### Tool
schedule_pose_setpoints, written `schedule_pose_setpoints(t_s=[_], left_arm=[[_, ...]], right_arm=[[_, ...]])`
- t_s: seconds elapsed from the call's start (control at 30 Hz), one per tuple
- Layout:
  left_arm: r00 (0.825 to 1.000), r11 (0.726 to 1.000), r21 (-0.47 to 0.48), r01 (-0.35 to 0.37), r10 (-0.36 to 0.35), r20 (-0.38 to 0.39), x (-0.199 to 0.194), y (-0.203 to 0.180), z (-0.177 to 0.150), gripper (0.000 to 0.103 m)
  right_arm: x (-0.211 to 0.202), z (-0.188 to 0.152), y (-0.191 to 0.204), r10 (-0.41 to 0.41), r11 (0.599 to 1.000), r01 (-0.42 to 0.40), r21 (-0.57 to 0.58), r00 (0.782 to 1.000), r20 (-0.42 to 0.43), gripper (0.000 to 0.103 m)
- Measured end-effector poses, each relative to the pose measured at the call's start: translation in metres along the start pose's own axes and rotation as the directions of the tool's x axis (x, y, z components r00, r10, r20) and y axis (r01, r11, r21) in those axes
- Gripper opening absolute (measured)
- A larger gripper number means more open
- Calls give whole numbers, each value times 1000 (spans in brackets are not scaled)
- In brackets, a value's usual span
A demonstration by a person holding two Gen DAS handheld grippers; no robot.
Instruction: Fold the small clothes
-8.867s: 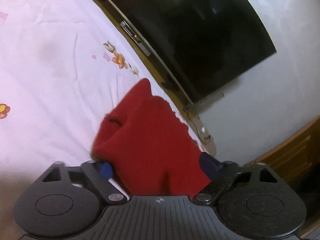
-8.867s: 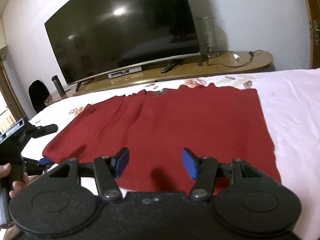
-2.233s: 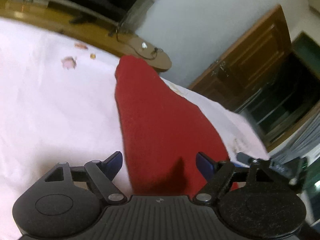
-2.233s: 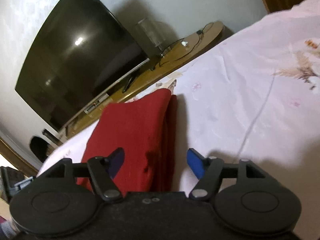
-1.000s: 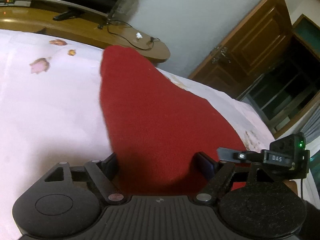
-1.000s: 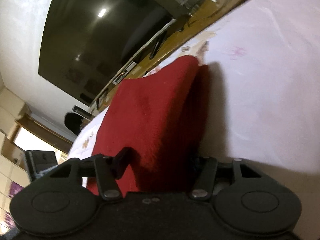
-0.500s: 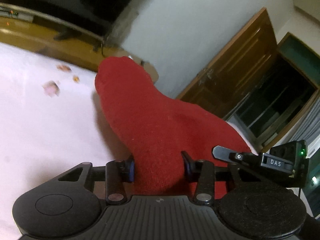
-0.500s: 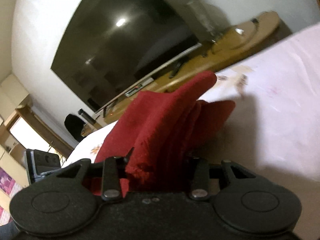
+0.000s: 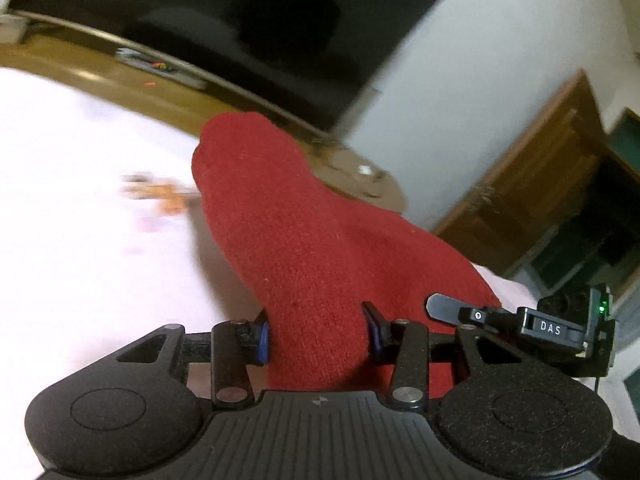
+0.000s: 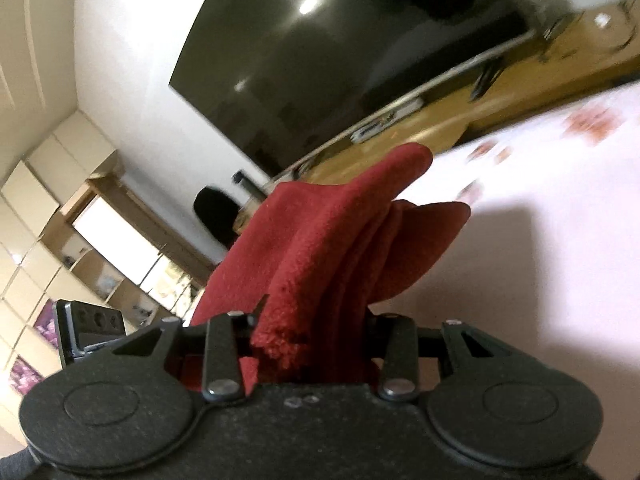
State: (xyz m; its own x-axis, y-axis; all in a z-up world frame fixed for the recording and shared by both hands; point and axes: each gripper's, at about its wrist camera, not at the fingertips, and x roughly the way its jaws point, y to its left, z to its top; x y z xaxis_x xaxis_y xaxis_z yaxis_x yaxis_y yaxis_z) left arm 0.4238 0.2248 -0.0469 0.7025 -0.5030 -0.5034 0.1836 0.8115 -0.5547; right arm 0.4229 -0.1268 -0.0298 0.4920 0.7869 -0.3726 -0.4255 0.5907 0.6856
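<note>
One red garment (image 9: 304, 264) is clamped by two grippers, left gripper (image 9: 318, 334) and right gripper (image 10: 316, 330).

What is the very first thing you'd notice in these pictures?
The red cloth: a folded bundle pinched at both ends, by the left tool and the right tool, above the white flowered bedsheet. Behind it a huge dark TV fills the wall.

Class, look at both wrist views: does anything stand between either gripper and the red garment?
Nothing does. The left gripper and the right gripper are each already shut on the red garment.
</note>
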Motion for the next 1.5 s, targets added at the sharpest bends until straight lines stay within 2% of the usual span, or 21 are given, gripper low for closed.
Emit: schedule_pose_setpoints(t_s=[0.1, 0.17, 0.2, 0.23, 0.27, 0.33, 0.43, 0.47, 0.5, 0.53, 0.6, 0.67, 0.77, 0.8, 0.9, 1.0, 1.03, 1.2, 1.3, 1.4, 1.5], left_arm=[[999, 998, -32, -47, 46, -3, -8, 36, -5, 44], [996, 994, -65, -86, 85, -17, -4, 61, -14, 47], [996, 992, -87, -93, 91, -19, -2, 71, -21, 64], [996, 989, -113, -92, 93, 6, -4, 79, -28, 67], [997, 988, -136, -69, 74, 29, -6, 83, -34, 68], [996, 986, -157, -56, 65, 54, -12, 85, -43, 68], [990, 984, -150, -94, 109, 94, -28, 83, -41, 68], [982, 984, -130, -124, 141, 126, -36, 79, -42, 68], [970, 982, -106, -158, 175, 167, -45, 76, -37, 68], [962, 984, -83, -159, 173, 213, -52, 69, -32, 68], [957, 990, -32, -134, 138, 256, -56, 55, -18, 68], [966, 992, 49, -118, 103, 239, -41, 38, -5, 68], [980, 980, 140, -142, 120, 159, -5, 24, 4, 68], [980, 976, 146, -160, 139, 141, 6, 27, 5, 68], [974, 961, 174, -217, 202, 99, 28, 30, 4, 68], [963, 931, 246, -270, 255, 93, 47, 21, -2, 68], [958, 921, 266, -284, 267, 101, 49, 18, -4, 68], [960, 924, 262, -278, 258, 110, 38, 13, -8, 68], [966, 935, 247, -253, 229, 120, 7, 7, -15, 68], [965, 939, 238, -248, 219, 143, -23, 7, -23, 68], [967, 953, 188, -237, 213, 140, -46, 16, -38, 68]], right_arm=[[43, -14, 8, 15, 999, -13, 30, 999, -36, 38], [64, -22, 6, -11, 999, 14, 51, 998, -64, 41], [74, -26, 4, -47, 998, 51, 45, 996, -81, 45], [82, -30, 0, -102, 994, 106, 34, 990, -93, 53], [85, -35, -6, -125, 991, 129, 36, 988, -92, 53], [77, -38, -10, -104, 993, 108, 54, 992, -69, 53], [56, -32, -5, -169, 984, 171, 51, 985, -40, 61], [44, -29, -1, -202, 979, 202, 31, 979, -7, 59], [32, -25, 2, -224, 975, 224, 15, 974, 25, 50], [19, -18, 7, -233, 972, 234, 0, 970, 64, 42], [7, -7, 18, -228, 972, 233, -34, 967, 114, 37], [8, -1, 32, -223, 967, 235, -97, 967, 121, 35], [34, -6, 55, -262, 937, 273, -219, 962, 80, 35], [43, -10, 59, -275, 927, 283, -247, 959, 65, 35], [67, -26, 64, -361, 873, 355, -334, 932, 46, 35], [91, -39, 62, -437, 813, 401, -422, 899, 12, 33], [95, -40, 62, -435, 808, 402, -432, 900, 23, 34], [104, -37, 59, -439, 819, 410, -401, 898, 22, 35], [103, -33, 66, -460, 815, 426, -392, 888, 7, 36], [84, -36, 80, -447, 815, 413, -405, 894, 13, 37], [63, -43, 86, -451, 823, 424, -377, 892, 18, 41]])
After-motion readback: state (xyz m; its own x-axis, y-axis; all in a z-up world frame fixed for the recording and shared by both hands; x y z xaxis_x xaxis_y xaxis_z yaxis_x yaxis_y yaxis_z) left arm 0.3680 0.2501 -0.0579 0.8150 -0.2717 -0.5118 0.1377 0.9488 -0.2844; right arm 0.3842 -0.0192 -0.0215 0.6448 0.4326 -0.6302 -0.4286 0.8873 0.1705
